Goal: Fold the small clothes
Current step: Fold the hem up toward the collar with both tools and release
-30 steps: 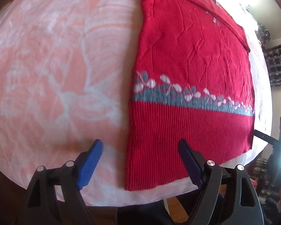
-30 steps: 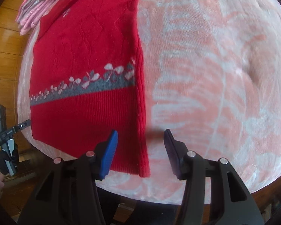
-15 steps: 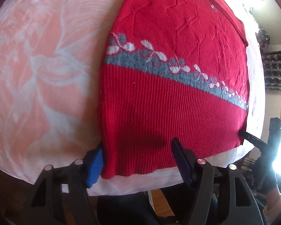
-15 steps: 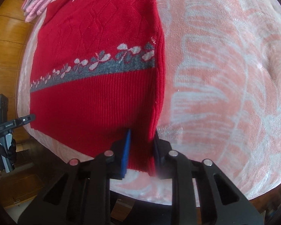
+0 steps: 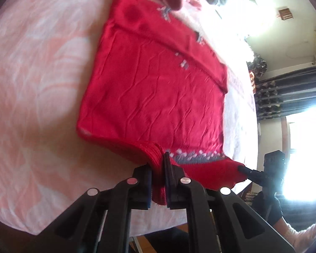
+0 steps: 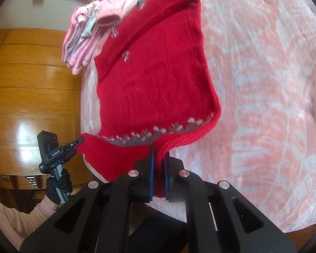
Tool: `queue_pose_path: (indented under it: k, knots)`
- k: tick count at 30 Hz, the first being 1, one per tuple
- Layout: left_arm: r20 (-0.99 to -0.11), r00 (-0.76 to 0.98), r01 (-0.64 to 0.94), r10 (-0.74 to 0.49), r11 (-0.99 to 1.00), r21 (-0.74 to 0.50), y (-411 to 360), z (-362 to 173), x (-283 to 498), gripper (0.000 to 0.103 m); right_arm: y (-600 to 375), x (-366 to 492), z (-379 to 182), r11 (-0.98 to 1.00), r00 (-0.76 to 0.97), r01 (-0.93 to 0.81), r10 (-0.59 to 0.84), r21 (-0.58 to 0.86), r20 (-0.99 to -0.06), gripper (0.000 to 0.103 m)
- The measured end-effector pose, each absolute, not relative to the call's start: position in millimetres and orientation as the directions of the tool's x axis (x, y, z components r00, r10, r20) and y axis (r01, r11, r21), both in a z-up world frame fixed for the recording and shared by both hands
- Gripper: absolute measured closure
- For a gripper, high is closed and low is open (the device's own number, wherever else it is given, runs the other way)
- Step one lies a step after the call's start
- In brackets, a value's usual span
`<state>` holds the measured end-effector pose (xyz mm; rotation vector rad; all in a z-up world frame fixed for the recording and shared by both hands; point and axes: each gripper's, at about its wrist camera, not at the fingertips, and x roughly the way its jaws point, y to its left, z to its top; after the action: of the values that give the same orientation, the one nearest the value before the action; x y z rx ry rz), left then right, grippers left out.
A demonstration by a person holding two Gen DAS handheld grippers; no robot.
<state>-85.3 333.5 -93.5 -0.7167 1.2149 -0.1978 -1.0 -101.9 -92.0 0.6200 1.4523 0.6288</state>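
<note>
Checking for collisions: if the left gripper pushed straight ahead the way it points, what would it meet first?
The left gripper is shut on the sweater hem. Straight ahead lies the rest of that sweater, flat on the blanket; depth is unclear, so it might pass just above it.

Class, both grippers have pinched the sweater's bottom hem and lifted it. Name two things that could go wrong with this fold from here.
1. The left gripper and right gripper hold only the ribbed edge of the red knitted sweater; it might slip free mid-fold.
2. The pile of pink clothes touches the sweater's far end, so the carried hem could land on it or drag it.
</note>
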Motion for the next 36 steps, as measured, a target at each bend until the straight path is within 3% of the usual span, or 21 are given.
queue_pose_path:
  k: [6,12,21,26,30,32,33,35,36]
  knots:
    - [-0.73,0.483,-0.184,-0.483,0.759,-0.624,356.7,-70.8,-3.4,0.094,-108.8,99.1,-54.0,0.643,0.136,-0.054,0.763,0.764,-0.632,0.098]
    - [-0.712,0.574,-0.211,-0.404,0.768,-0.605,385.5,-77.2,86.6,0.094,-102.5,207.6,-46.0,0.685,0.199,-0.116,0.726,0.72,-0.658,0.099]
    - [-0.756,0.579,-0.267,-0.304,0.806,-0.528,409.9,-118.2,187.3,0.092,-76.9,326.6,-87.2,0.752,0.233,-0.073,0.651,0.655,-0.722,0.099]
    - [-0.807,0.509,-0.344,-0.299,0.789,-0.51,416.4,-151.7,216.7,0.089,-62.6,353.0,-125.8,0.83,0.193,-0.049,0.553,0.555,-0.81,0.094]
    - [-0.755,0.574,-0.32,-0.317,0.762,-0.563,426.1,-135.6,216.8,0.082,-60.7,349.6,-128.5,0.84,0.189,-0.068,0.541,0.538,-0.82,0.089]
    - [-0.706,0.636,-0.3,-0.312,0.743,-0.599,435.3,-118.4,209.9,0.068,-63.1,345.6,-124.1,0.838,0.195,-0.074,0.544,0.541,-0.816,0.087]
    - [-0.687,0.656,-0.296,-0.311,0.731,-0.614,439.5,-112.3,207.2,0.068,-64.4,344.2,-121.5,0.84,0.201,-0.069,0.54,0.538,-0.817,0.084]
    - [-0.673,0.665,-0.281,-0.323,0.727,-0.627,440.5,-102.8,205.1,0.068,-67.1,339.6,-106.6,0.871,0.261,-0.057,0.485,0.489,-0.835,0.061]
    - [-0.668,0.666,-0.265,-0.331,0.732,-0.627,437.3,-99.3,204.4,0.068,-69.3,337.2,-98.3,0.872,0.295,-0.061,0.481,0.486,-0.826,0.044]
